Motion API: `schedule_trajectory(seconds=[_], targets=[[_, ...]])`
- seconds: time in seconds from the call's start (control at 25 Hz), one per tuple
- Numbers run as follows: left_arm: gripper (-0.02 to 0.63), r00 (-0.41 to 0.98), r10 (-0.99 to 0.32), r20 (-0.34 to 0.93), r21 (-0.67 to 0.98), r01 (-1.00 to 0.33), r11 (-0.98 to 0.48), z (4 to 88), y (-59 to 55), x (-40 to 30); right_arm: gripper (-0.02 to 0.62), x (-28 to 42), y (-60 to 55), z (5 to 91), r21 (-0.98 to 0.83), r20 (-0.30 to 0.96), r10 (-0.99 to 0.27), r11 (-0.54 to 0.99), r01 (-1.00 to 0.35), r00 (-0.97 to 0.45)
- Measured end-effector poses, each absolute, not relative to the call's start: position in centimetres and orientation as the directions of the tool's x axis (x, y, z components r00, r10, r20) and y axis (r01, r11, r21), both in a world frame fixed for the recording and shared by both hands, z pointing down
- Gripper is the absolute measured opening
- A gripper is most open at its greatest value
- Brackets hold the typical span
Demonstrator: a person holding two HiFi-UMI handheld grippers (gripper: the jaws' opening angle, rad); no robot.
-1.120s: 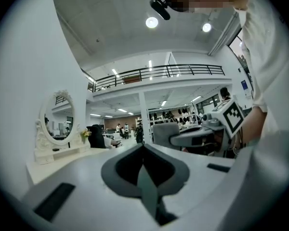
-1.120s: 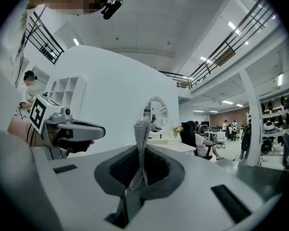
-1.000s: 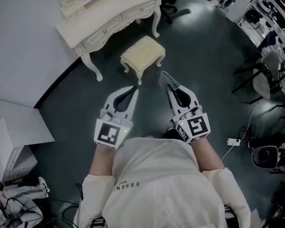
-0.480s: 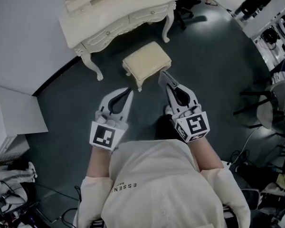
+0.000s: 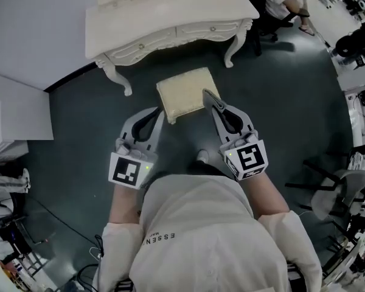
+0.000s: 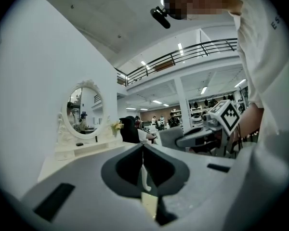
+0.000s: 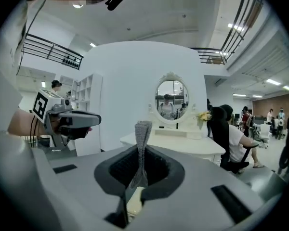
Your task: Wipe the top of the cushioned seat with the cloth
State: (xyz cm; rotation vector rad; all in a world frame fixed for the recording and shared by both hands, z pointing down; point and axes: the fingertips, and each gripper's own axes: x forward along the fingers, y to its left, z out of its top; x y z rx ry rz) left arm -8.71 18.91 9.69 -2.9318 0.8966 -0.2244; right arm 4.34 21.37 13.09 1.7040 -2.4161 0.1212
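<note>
The cushioned seat [image 5: 184,91] is a small cream stool standing in front of the dressing table. My right gripper [image 5: 208,96] reaches over the seat's near right edge, shut on a narrow strip of grey knitted cloth [image 7: 143,137] that stands up between its jaws. My left gripper [image 5: 160,112] is shut with nothing in it, just short of the seat's near left corner. A sliver of the cream seat [image 7: 134,202] shows through the gap below the right jaws, and likewise in the left gripper view, where the seat [image 6: 148,203] shows low down.
A cream dressing table [image 5: 170,11] with an oval mirror [image 7: 172,100] stands just beyond the stool. A person sits on a black chair [image 7: 231,134] to its right. A white cabinet [image 5: 18,111] is at the left, and a chair [image 5: 337,193] and cables lie at the right.
The person has stepped closer to the stool. Both grippers now sit at its near edge, with the right tip over the seat. Both stay shut.
</note>
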Motion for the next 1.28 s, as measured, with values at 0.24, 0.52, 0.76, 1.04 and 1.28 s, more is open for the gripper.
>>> schedule_trajectory(seconds=[0.24, 0.52, 0.76, 1.04, 1.28], targets=[[0.003, 0.763, -0.637, 0.11, -0.095, -0.63, -0.77, 11.0, 14.6, -6.5, 0.029, 6.4, 16.1, 15.4, 0.004, 0.248, -0.862, 0.457, -0.889, -0.442], [0.003, 0.74, -0.652, 0.162, -0.076, -0.65, -0.756, 16.1, 9.3, -6.8, 0.029, 3.8, 9.2, 21.1, -0.098, 0.327, -0.776, 0.539, -0.837, -0.539], [0.003, 0.723, -0.645, 0.247, -0.007, -0.664, -0.747, 22.7, 3.3, -8.4, 0.029, 2.0, 2.5, 28.9, -0.12, 0.476, -0.703, 0.543, -0.831, -0.528], [0.003, 0.698, -0.641, 0.318, 0.025, -0.682, -0.73, 30.6, -2.7, -11.6, 0.029, -1.7, -4.3, 39.9, -0.195, 0.564, -0.624, 0.536, -0.821, -0.541], [0.003, 0.639, -0.655, 0.403, 0.101, -0.742, -0.663, 40.3, -5.8, -14.8, 0.029, -4.5, -8.2, 51.3, -0.27, 0.657, -0.516, 0.519, -0.811, -0.549]])
